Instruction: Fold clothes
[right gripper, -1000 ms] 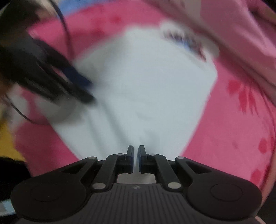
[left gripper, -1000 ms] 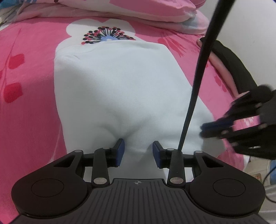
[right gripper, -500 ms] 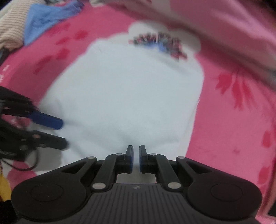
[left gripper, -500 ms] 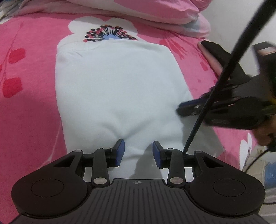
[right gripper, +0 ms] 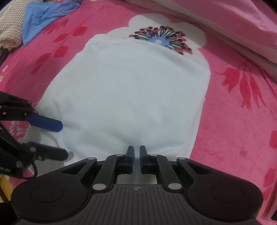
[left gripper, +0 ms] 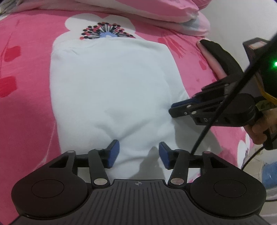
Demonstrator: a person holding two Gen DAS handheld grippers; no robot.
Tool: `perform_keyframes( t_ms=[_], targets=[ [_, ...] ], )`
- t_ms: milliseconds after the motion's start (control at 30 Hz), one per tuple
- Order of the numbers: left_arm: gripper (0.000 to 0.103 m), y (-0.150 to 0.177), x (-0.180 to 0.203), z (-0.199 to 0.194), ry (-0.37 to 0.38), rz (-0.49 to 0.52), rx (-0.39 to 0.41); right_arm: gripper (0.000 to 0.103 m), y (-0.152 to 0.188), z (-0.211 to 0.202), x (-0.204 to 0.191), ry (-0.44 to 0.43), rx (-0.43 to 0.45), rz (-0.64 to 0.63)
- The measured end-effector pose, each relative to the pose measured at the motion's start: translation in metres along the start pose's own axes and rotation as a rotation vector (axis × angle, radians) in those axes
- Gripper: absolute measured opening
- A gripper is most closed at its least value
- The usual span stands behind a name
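A white folded garment (left gripper: pixel 112 90) lies flat on the pink flowered bedspread (left gripper: pixel 26 112). My left gripper (left gripper: pixel 138 154) is over its near edge. Its jaws are opening, and a bulge of white cloth sits between the blue pads (left gripper: pixel 113 154) without being pressed. In the right wrist view the left gripper (right gripper: pixel 58 138) shows at the garment's left side with its fingers apart. My right gripper (right gripper: pixel 136 155) is shut, its tips over the garment's (right gripper: pixel 129 97) near edge. From the left wrist view the right gripper (left gripper: pixel 178 107) touches the garment's right edge. No cloth looks pinched there.
Pink pillows (left gripper: pixel 147 10) lie at the head of the bed. A black item (left gripper: pixel 219 55) rests on the bed's right edge. Blue cloth (right gripper: pixel 45 15) and a beige knit (right gripper: pixel 8 26) lie at the far left. A black cable (left gripper: pixel 225 103) crosses the left wrist view.
The left gripper's jaws have spread wider over the cloth. The right gripper has come in from the right to the garment's edge and has rolled.
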State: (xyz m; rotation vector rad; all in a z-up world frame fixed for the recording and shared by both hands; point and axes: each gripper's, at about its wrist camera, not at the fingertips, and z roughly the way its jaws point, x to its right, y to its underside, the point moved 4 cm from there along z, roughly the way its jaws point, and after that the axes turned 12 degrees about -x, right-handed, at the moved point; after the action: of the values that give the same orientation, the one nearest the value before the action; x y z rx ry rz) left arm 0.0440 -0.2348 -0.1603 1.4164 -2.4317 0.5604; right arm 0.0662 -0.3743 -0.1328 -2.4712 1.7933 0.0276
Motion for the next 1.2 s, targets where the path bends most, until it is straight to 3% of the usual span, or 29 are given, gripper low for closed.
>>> perform_keyframes(
  t_ms=[100,267,333,400,700,867,1100,1200],
  targets=[
    [0.068,0.001,0.005,0.002,0.001,0.015,-0.004,0.006,-0.001,0.000,0.000,-0.001,-0.011,-0.012],
    [0.070,0.000,0.011,0.004,-0.020,0.025,-0.007,0.006,-0.002,0.001,0.000,-0.005,-0.018,-0.015],
    [0.067,0.000,0.010,0.002,-0.020,0.012,0.004,0.006,-0.002,0.001,0.000,-0.005,-0.018,-0.014],
    [0.057,0.000,0.009,-0.004,-0.026,0.001,0.020,0.006,-0.002,0.001,-0.001,-0.004,-0.017,-0.015],
    [0.045,-0.027,0.005,-0.037,-0.058,-0.002,0.144,0.006,-0.002,0.002,0.000,-0.002,-0.006,-0.018],
    [0.029,-0.048,-0.006,-0.008,-0.104,-0.033,0.058,0.006,0.000,0.002,0.000,0.001,0.006,-0.015],
    [0.029,-0.053,-0.012,-0.001,-0.115,-0.083,0.016,0.007,-0.003,-0.005,0.000,0.003,0.003,-0.024],
    [0.030,-0.056,-0.012,0.002,-0.120,-0.093,-0.001,0.007,-0.013,-0.026,0.008,-0.052,0.097,0.051]
  ],
)
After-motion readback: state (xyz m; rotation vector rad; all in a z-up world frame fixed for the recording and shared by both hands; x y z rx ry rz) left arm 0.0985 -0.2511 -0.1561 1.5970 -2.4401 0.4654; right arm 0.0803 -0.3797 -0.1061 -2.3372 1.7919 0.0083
